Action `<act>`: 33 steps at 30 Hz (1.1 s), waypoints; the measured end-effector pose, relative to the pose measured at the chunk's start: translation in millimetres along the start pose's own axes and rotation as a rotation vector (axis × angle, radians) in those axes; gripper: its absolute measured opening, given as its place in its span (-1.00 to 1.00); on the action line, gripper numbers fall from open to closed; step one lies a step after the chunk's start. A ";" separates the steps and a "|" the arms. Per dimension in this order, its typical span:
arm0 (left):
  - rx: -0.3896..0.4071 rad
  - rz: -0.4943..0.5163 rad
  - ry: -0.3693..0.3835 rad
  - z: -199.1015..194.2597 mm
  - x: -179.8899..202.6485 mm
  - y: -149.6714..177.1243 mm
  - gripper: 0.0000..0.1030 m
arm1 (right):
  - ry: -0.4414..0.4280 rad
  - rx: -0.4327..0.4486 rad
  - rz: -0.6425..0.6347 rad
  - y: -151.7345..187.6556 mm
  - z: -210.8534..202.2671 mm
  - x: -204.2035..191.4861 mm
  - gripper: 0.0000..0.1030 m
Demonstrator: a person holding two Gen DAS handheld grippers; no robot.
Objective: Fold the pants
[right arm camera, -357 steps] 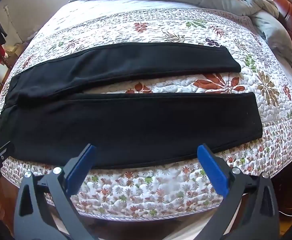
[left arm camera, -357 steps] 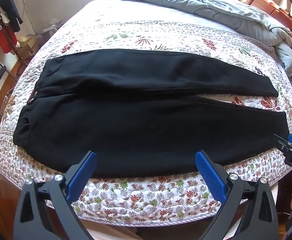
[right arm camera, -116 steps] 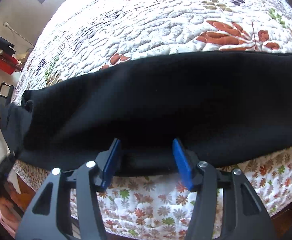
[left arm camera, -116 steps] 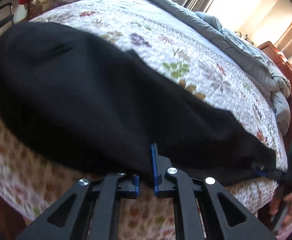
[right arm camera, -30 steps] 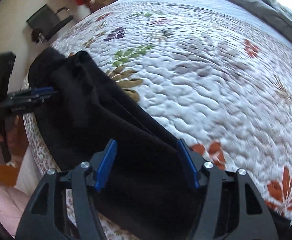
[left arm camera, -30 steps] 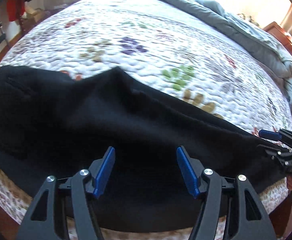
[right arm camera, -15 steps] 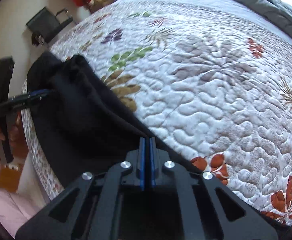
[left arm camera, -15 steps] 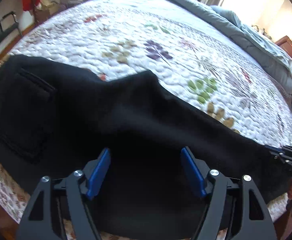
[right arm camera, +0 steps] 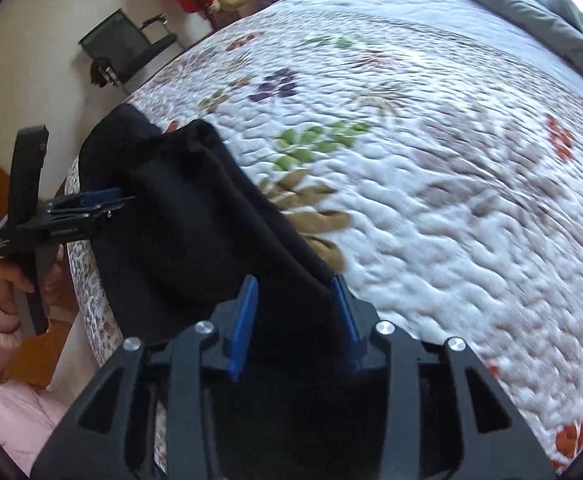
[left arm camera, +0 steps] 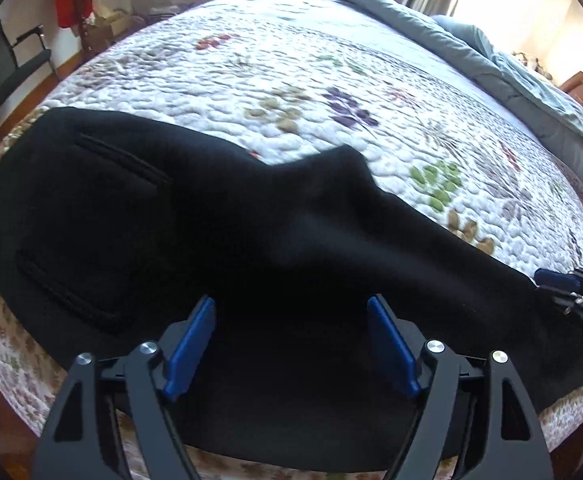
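Left wrist view: the left claw (left arm camera: 291,344) stands wide open, its blue pads spread either side of the black cloth and gripping nothing. The pants (left arm camera: 211,240) lie along the near edge of the bed (left arm camera: 331,60), already doubled lengthwise so one leg sits on the other, with the waist and a back pocket towards the left. A second ago this claw was open over the same spot, so little has changed here beyond the camera drawing slightly back. At the far right the right claw (left arm camera: 563,292) sits at the leg ends.

Right wrist view: half a second ago the right claw (right arm camera: 293,320) was pinched tight; now its pads stand apart with the cloth running between them, so it has let go, or is opening. The left claw (right arm camera: 103,202) shows side-on at the waist end, in a hand with a pink sleeve. The frame is blurred with motion.

Both claws free suggests the lengthwise fold is set down. The crosswise fold, hems to waist, looks to be next, and needs a fresh grip on both layers.
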State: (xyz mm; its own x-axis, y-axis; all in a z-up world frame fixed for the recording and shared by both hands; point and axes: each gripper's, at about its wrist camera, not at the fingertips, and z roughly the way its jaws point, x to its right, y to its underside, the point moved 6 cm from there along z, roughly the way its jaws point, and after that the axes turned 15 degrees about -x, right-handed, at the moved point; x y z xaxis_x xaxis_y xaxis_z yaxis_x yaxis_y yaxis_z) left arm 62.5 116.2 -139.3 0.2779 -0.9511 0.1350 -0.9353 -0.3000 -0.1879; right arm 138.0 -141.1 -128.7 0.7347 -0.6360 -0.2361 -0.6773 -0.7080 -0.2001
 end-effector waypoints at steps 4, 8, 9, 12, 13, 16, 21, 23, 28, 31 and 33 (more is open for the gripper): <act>0.011 -0.028 -0.010 -1.7 -18.4 -3.0 0.52 | 0.000 -0.032 -0.050 -31.7 21.3 -18.8 -0.12; 0.014 -0.021 -0.007 -2.9 -22.2 -2.0 0.52 | -0.028 -0.076 -0.111 -53.3 39.6 -36.0 -0.16; 0.015 -0.018 -0.011 -2.6 -21.9 -1.8 0.52 | -0.023 -0.093 -0.130 -55.6 44.9 -40.2 -0.23; 0.021 -0.004 -0.024 -1.1 -20.6 -0.3 0.54 | 0.048 -0.138 -0.146 -62.0 56.2 -40.0 -0.74; 0.024 -0.004 -0.022 -1.6 -20.6 -0.1 0.54 | 0.025 -0.127 -0.134 -63.9 53.8 -38.6 -0.94; 0.033 -0.016 -0.011 -2.3 -22.7 0.2 0.54 | -0.006 -0.066 -0.076 -68.3 39.4 -29.3 -0.94; 0.043 0.018 -0.037 6.3 -18.0 3.2 0.69 | -0.006 -0.093 -0.004 -68.6 58.2 -18.6 -0.93; 0.036 0.030 -0.063 5.8 -15.3 5.3 0.69 | -0.021 -0.082 0.019 -68.0 56.1 -17.6 -0.80; 0.038 -0.003 -0.004 -8.1 -15.7 13.5 0.69 | 0.034 -0.008 0.056 -37.7 14.8 -7.6 -0.57; 0.038 0.003 -0.006 -7.6 -14.1 21.2 0.69 | 0.048 0.022 0.127 3.5 -14.2 9.9 -0.57; 0.026 0.009 -0.006 -1.1 -10.7 26.1 0.69 | 0.054 0.038 0.163 34.4 -25.0 15.6 -0.57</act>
State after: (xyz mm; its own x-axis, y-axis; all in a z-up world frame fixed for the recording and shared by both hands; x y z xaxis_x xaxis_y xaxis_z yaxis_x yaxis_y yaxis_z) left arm 34.8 118.6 -144.6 0.2711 -0.9541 0.1274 -0.9316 -0.2934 -0.2144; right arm 127.2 -183.0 -115.5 0.6155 -0.7575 -0.2175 -0.7878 -0.5827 -0.1997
